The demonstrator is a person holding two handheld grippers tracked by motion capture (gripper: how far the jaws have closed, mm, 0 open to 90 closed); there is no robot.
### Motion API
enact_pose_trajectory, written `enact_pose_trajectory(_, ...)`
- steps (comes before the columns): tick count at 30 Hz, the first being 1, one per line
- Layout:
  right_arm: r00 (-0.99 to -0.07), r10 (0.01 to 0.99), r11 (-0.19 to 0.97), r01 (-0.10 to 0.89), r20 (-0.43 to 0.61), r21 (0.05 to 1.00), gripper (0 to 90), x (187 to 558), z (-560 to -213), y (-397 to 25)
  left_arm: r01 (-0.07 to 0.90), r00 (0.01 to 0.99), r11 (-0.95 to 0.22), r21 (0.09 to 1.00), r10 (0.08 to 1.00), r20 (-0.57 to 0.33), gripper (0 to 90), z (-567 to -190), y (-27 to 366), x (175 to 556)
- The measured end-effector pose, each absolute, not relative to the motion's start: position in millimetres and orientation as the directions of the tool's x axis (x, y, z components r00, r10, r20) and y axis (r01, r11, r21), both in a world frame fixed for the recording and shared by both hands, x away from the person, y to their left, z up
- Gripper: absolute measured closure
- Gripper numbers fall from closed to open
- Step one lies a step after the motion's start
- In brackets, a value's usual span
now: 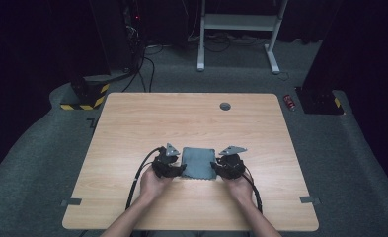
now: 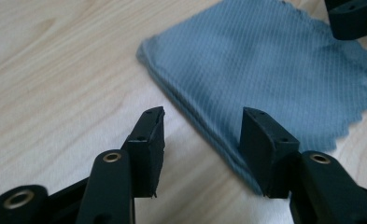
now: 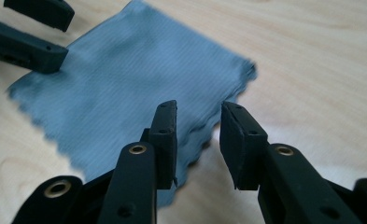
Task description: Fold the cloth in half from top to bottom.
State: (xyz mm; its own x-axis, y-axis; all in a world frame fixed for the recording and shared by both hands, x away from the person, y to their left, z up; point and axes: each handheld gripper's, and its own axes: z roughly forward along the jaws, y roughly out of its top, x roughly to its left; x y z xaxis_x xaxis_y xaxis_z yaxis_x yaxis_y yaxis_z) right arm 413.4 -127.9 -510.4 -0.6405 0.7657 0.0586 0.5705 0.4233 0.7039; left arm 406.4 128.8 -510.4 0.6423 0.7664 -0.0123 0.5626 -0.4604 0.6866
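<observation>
Cloth [image 1: 198, 163]: grey-blue, ribbed, folded, one edge zigzag-cut; lying flat on the table [image 1: 132, 123], on the half nearer the person, well short of the round grey cap [image 1: 225, 106] at the far edge.

Left tongs [image 1: 180, 169]: sitting at the cloth's left edge, jaws standing apart and gripping nothing. In the left gripper view the left tongs [image 2: 200, 135] are straddling the layered fold, one jaw over bare wood, the other over fabric, probably so that closing would pinch that edge.

Right tongs [image 1: 216, 168]: sitting at the cloth's right edge, mirroring the left. In the right gripper view the right tongs [image 3: 197, 140] are gaping, holding nothing, one jaw over the cloth's wavy border, the other just outside it.

Hands: both coming in from the cloth's near side, seemingly lining up a two-sided pinch for lifting or unfolding.

Cables: trailing back from the cloth toward the person.
</observation>
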Motion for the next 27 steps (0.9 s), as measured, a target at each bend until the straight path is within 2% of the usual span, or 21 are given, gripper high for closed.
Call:
enact_pose_trajectory(4, -0.651, 0.759, 0.449, 0.559, 0.033, 0.697, 64.9, 407.1, -514.5, -127.2, 0.555, 0.641, -0.461, 0.692, 0.767, -0.004, 49.3, -510.4, 130.8, 400.4)
enact_pose_trajectory(7, -0.651, 0.759, 0.459, 0.552, 0.016, 0.696, 64.4, 404.4, -516.6, -130.2, 0.54, 0.647, -0.49, 0.684, 0.761, 0.034, 49.1, -512.7, 131.6, 396.4)
enact_pose_trajectory(14, -0.646, 0.764, 0.458, 0.554, 0.012, 0.695, 62.8, 403.4, -515.7, -134.8, 0.536, 0.638, -0.461, 0.707, 0.77, 0.019, 46.3, -512.3, 136.7, 391.0)
enact_pose_trajectory(27, -0.614, 0.788, 0.384, 0.55, 0.047, 0.741, 61.9, 395.5, -501.3, -152.3, 0.536, 0.628, -0.387, 0.75, 0.777, -0.048, 42.4, -503.8, 156.4, 378.8)
